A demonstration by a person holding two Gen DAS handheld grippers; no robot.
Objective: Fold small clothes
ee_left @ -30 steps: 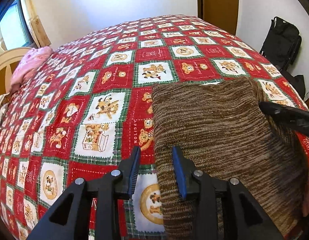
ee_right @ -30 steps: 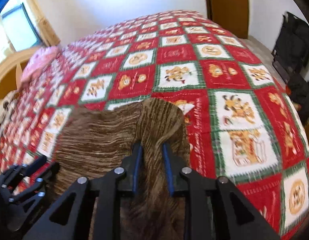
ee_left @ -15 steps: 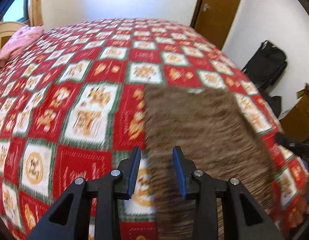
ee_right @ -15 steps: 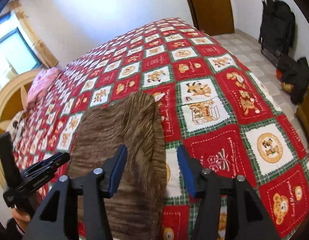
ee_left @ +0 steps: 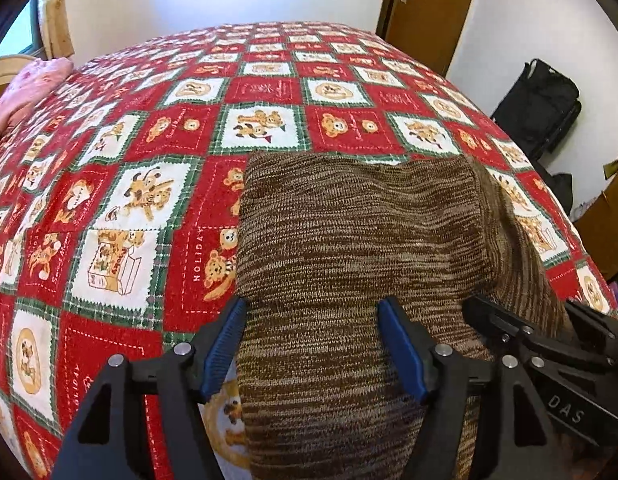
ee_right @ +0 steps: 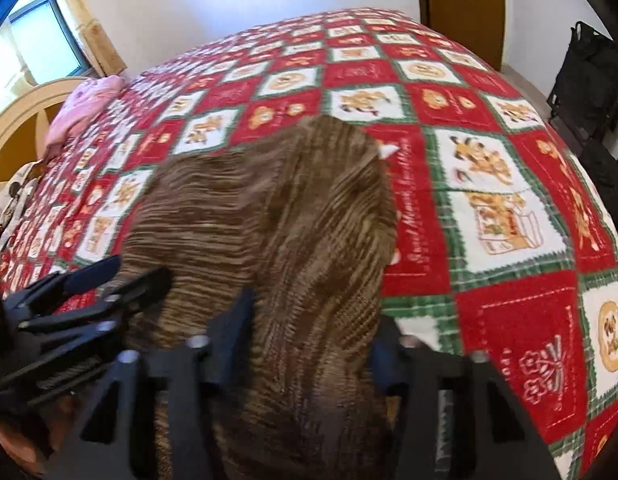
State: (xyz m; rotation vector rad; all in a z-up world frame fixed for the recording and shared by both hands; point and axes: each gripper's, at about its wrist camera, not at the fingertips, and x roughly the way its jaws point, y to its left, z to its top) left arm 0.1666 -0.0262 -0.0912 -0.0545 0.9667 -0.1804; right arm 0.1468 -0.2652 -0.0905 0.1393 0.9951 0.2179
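Observation:
A brown marled knit garment (ee_left: 349, 248) lies folded on the red patterned bedspread (ee_left: 121, 168); it also shows in the right wrist view (ee_right: 277, 220). My left gripper (ee_left: 313, 344) is wide open, its blue pads straddling the garment's near part. My right gripper (ee_right: 313, 328) is wide open over the garment's near right edge. The right gripper shows at the lower right of the left wrist view (ee_left: 525, 328), and the left gripper at the lower left of the right wrist view (ee_right: 97, 280).
A pink cloth (ee_left: 29, 88) lies at the bed's far left by the wooden headboard (ee_right: 25, 112). A black bag (ee_left: 541, 104) stands on the floor to the right, near a brown door (ee_left: 433, 8). The bed's right edge is close.
The right gripper let go of the garment's fold and opened wide. The left gripper opened wider and came down over the garment's near part. Both now sit close together.

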